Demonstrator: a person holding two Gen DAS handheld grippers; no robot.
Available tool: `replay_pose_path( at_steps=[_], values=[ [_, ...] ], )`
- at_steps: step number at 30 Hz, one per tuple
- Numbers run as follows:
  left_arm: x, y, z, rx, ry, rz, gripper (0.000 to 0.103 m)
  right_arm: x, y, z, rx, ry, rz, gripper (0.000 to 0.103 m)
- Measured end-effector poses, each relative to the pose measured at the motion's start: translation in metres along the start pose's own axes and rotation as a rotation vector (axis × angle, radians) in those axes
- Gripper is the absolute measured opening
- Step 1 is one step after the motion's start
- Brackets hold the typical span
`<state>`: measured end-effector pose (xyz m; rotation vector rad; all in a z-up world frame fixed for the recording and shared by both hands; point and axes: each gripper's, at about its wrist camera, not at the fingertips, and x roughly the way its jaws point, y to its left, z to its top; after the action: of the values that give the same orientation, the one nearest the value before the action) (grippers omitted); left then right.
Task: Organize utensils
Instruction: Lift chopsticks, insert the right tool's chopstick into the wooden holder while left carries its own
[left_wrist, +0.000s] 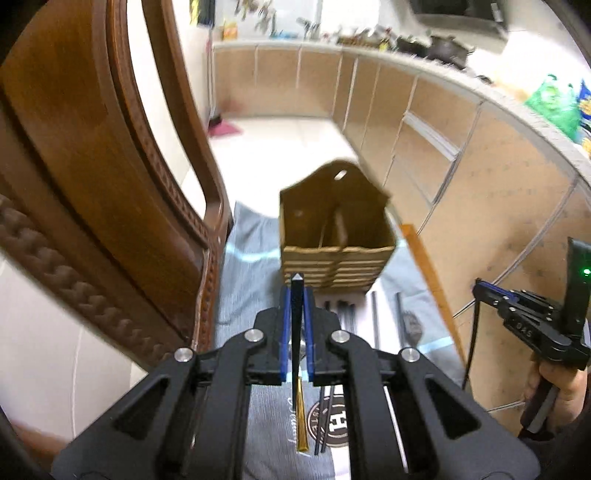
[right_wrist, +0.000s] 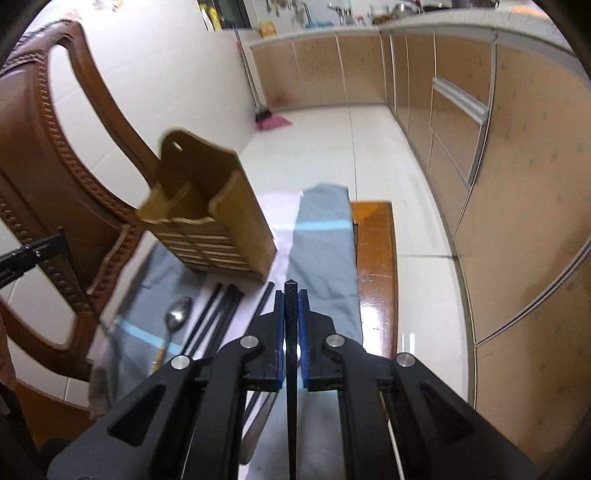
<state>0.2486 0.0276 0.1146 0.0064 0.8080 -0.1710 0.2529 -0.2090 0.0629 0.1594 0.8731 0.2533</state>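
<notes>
Left wrist view: a carved wooden chair (left_wrist: 92, 177) stands at the left, then the left gripper (left_wrist: 297, 295), its blue pads clamped on a black chopstick with a gold end (left_wrist: 296, 332), and ahead of it the wooden utensil holder (left_wrist: 336, 254) on a grey cloth (left_wrist: 243, 280). At the far right, a hand (left_wrist: 561, 384) holds the right gripper (left_wrist: 491, 295). Right wrist view: the holder (right_wrist: 218, 229) sits at the left with loose chopsticks (right_wrist: 218, 314) and a spoon (right_wrist: 177, 317) lying before it, and the right gripper (right_wrist: 291, 306) is closed tight on another black chopstick (right_wrist: 291, 354).
</notes>
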Motion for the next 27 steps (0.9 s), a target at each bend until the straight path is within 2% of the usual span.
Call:
replay_pose_path(
  at_steps=[3,5,11,16,27],
  values=[
    [-0.04,-0.007,0.0,0.02,-0.04,-0.017,0.007,-0.027,0.004,-0.003,-0.004,-0.048,0.008,0.007],
    [-0.051,-0.009,-0.004,0.027,-0.054,-0.036,0.007,-0.044,0.006,-0.006,-0.005,-0.073,0.007,0.007],
    [-0.063,-0.012,-0.014,0.026,-0.098,-0.088,0.007,-0.095,0.023,-0.018,-0.016,-0.153,0.025,0.007],
    [-0.076,-0.012,-0.014,0.039,-0.136,-0.096,0.007,-0.125,0.042,-0.021,-0.028,-0.232,0.041,0.007],
    [-0.1,0.008,-0.011,0.018,-0.205,-0.097,0.007,-0.153,0.094,0.021,-0.12,-0.311,-0.007,0.007]
  ],
)
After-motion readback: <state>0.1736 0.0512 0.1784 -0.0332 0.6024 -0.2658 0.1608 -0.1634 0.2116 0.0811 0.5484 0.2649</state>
